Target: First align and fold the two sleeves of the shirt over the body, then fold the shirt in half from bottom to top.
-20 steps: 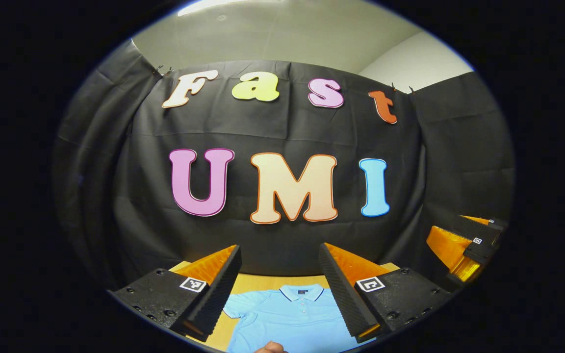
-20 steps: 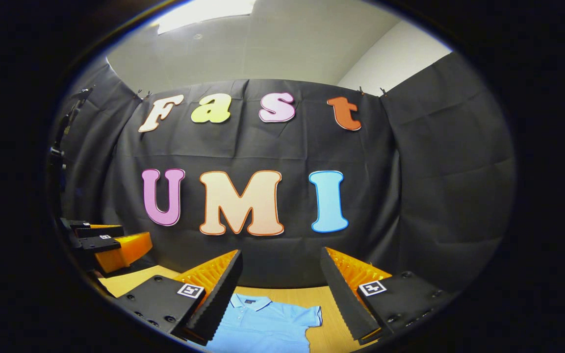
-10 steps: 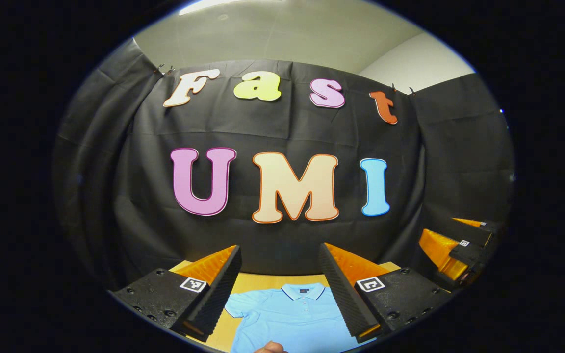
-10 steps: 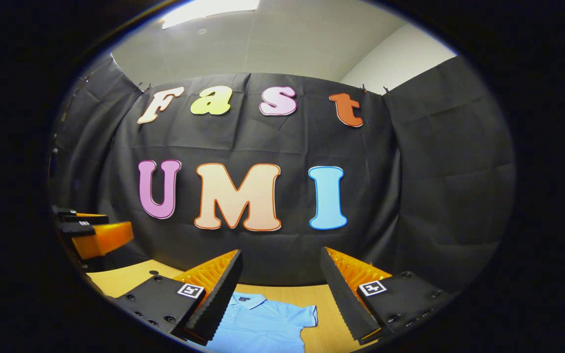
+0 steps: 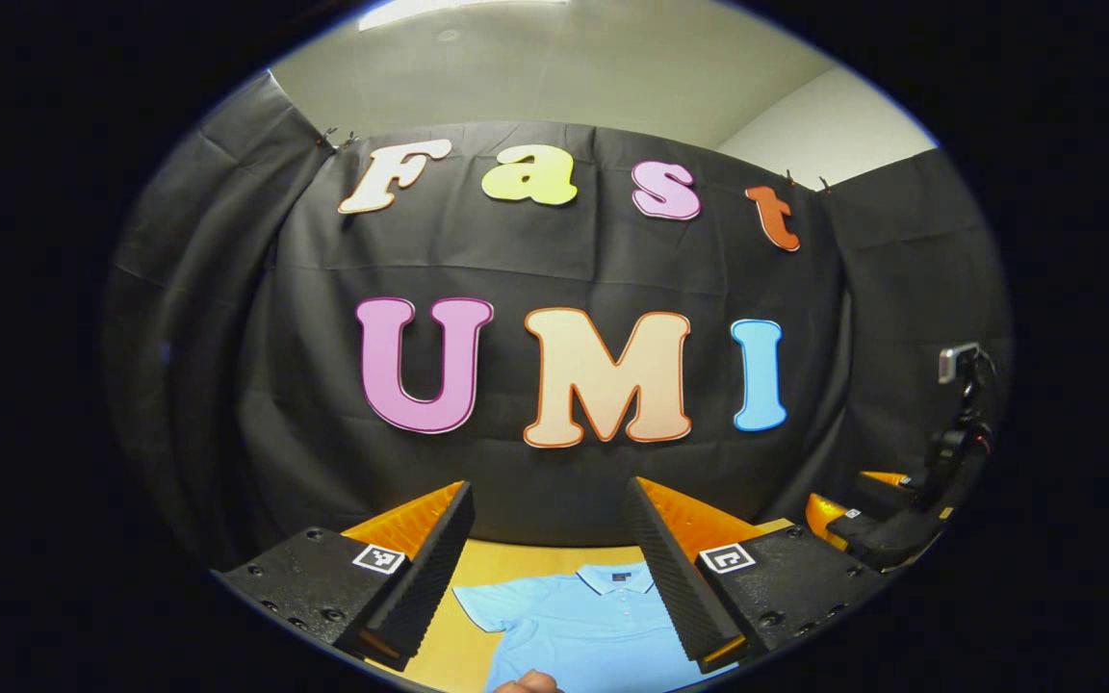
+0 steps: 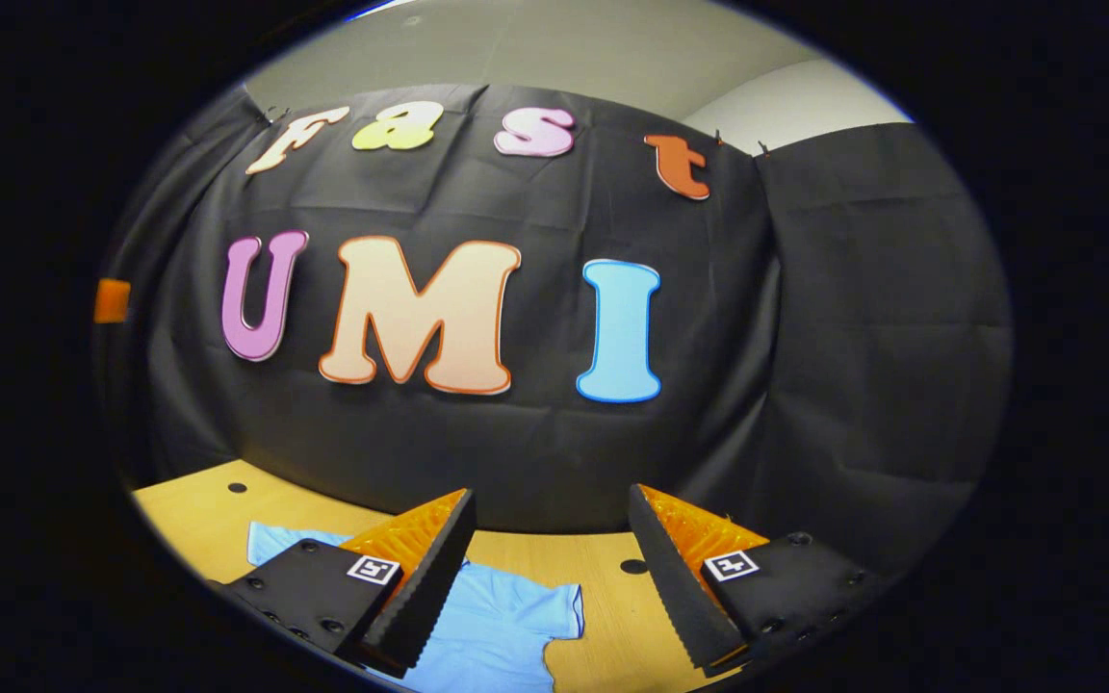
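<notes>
Evidently both hand-held grippers — left (image 5: 547,568), right (image 6: 550,577) — hang wide open, gripping nothing, above the flat shirt (image 5: 593,626) on the worktop (image 6: 198,500) — sleeves unfolded.

Left gripper (image 5: 549,568): jaws stood wide apart, nothing between them, held above the shirt (image 5: 593,626).
Right gripper (image 6: 549,573): fingers spread, gap empty, clear of the cloth.
Table (image 6: 198,505): bare wood around the shirt, open on both sides.
Back: booth wall (image 6: 535,452) closed off the table's far edge.
Right side: a stand with a small device (image 5: 961,404) stood near.
</notes>
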A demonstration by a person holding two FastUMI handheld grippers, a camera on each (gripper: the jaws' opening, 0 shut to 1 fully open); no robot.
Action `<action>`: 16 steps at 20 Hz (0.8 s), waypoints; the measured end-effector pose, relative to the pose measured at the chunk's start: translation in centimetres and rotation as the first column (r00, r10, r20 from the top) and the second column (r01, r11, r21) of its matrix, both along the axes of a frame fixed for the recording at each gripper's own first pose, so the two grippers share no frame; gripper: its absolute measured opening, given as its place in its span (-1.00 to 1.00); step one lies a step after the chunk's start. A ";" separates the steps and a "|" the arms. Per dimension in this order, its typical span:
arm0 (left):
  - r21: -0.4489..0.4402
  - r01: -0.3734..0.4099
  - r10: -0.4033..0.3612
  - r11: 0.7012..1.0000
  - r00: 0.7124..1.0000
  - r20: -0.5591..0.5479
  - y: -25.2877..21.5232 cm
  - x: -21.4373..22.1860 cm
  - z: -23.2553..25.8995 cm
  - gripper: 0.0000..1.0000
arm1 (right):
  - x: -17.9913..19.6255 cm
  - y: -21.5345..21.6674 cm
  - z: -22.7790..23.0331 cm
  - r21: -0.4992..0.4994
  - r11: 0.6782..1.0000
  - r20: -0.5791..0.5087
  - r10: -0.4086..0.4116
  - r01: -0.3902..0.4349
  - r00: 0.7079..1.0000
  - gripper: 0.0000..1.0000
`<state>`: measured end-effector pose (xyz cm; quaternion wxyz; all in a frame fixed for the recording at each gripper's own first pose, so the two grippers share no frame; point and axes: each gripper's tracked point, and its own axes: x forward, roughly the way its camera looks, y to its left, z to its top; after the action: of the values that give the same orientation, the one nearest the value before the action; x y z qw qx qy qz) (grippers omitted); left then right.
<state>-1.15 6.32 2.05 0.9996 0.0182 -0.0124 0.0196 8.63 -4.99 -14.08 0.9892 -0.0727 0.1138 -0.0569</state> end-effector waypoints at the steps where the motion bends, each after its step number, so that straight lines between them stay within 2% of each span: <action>1: 0.006 -0.006 0.006 1.000 1.000 0.004 0.4 0.0 0.2 0.89 | 0.5 -0.6 -1.5 0.001 1.000 -0.026 -0.013 0.013 1.000 0.97; 6: 0.019 -0.017 0.017 1.000 1.000 0.002 2.0 0.3 0.1 0.89 | 3.7 -2.9 -10.0 0.011 0.998 -0.171 -0.051 0.054 0.984 0.97; 10: 0.031 -0.045 0.045 0.999 0.999 -0.014 3.2 1.5 -0.5 0.89 | 5.1 -5.3 -16.8 -0.003 0.994 -0.276 -0.108 0.111 0.955 0.98; 16: 0.044 -0.078 0.081 0.996 0.995 -0.062 4.3 3.4 -2.3 0.89 | 5.4 -7.7 -24.3 -0.032 0.988 -0.412 -0.153 0.153 0.898 0.96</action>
<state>2.21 10.63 -0.30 0.9973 0.0400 0.0200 0.0584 14.01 -12.66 -38.37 0.9352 -0.0735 0.3258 -0.1176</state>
